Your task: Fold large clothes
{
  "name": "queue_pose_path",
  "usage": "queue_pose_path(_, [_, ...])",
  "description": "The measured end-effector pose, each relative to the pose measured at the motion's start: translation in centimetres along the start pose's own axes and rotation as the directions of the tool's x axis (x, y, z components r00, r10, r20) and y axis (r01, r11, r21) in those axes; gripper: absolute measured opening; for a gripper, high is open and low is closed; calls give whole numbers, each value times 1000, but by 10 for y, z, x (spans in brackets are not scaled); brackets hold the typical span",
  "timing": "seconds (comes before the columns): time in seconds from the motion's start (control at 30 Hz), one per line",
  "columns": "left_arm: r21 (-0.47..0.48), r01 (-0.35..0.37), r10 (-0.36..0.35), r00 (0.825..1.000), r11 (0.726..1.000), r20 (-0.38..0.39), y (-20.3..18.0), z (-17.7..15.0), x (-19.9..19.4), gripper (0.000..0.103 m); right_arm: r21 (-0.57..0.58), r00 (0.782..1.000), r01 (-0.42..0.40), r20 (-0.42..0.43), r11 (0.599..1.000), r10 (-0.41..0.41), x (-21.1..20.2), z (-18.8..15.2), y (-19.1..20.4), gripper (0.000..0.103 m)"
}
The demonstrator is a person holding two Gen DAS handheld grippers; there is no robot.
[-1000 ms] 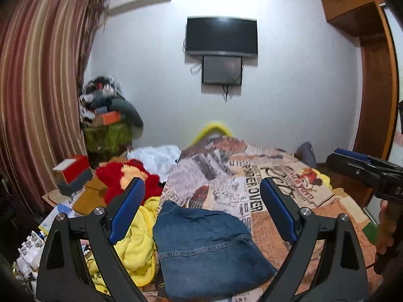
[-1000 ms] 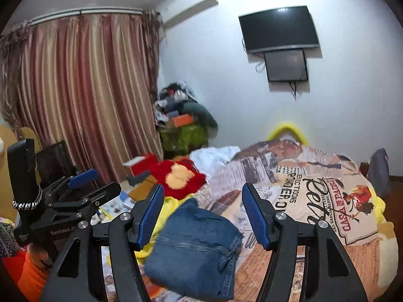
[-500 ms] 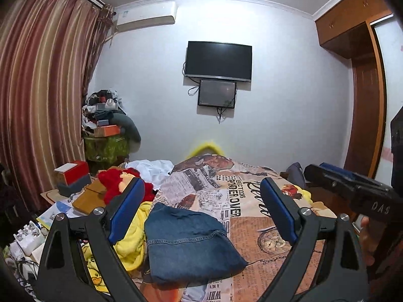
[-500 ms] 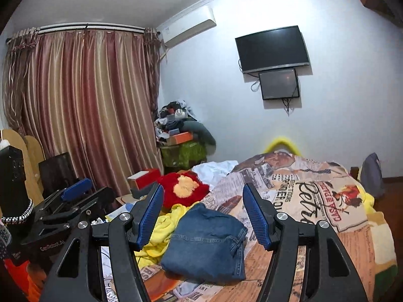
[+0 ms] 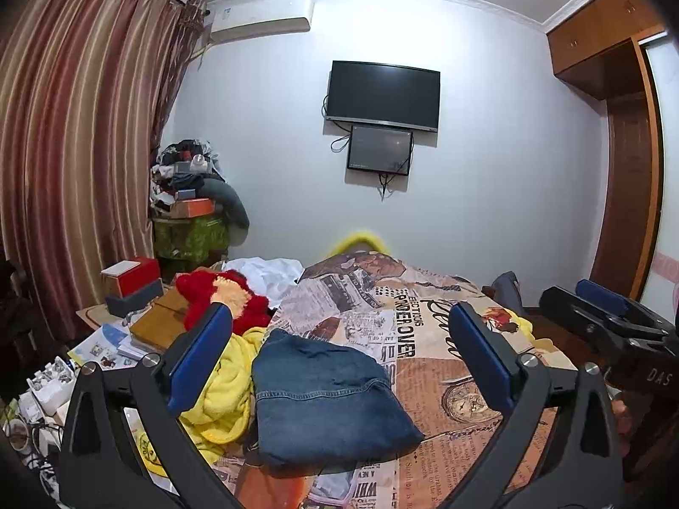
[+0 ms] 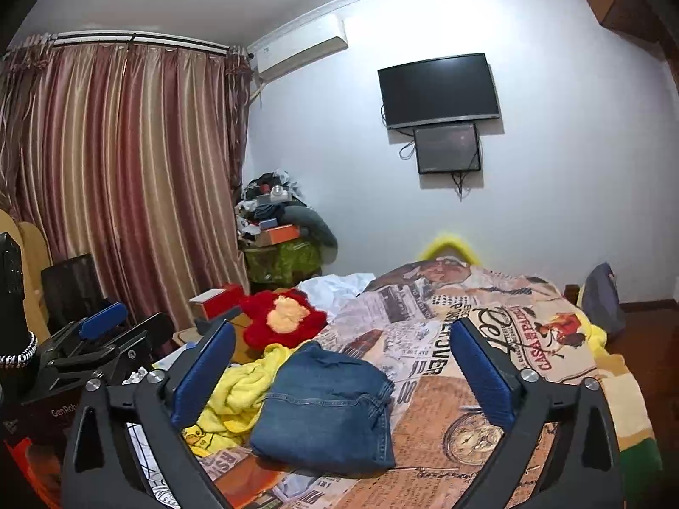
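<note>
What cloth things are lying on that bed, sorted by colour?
Blue: 1, folded denim garment
Yellow: 1, crumpled yellow cloth
Red: 1, red plush thing
White: 1, rumpled white cloth
Total: 4, all on or beside the printed bedspread.

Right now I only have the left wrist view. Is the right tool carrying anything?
Observer: No. The right tool has its jaws opening with nothing between them. The folded blue denim garment lies beyond them on the newspaper-print bedspread.
Operator: How does the garment's right edge look?
Observer: From the right wrist view, stacked cloth layers show along that edge, and they look fairly even.
Operator: Is there anything further left that I can't make out?
Observer: A dark flat panel stands in front of the red-and-gold striped curtain.
</note>
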State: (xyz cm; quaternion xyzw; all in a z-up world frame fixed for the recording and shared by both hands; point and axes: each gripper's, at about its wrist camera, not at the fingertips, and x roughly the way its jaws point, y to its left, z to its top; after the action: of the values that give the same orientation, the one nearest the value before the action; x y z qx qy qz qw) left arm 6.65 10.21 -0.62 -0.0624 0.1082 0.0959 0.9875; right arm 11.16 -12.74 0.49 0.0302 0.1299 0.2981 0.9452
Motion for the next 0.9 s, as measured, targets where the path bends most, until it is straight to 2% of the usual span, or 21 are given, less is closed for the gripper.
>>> queue_pose_path(0.9, [-1,-1,1,1000,1000,-9,2,-3,2,103,3,1000,18,-4,1000,-18,0,2,-1,103])
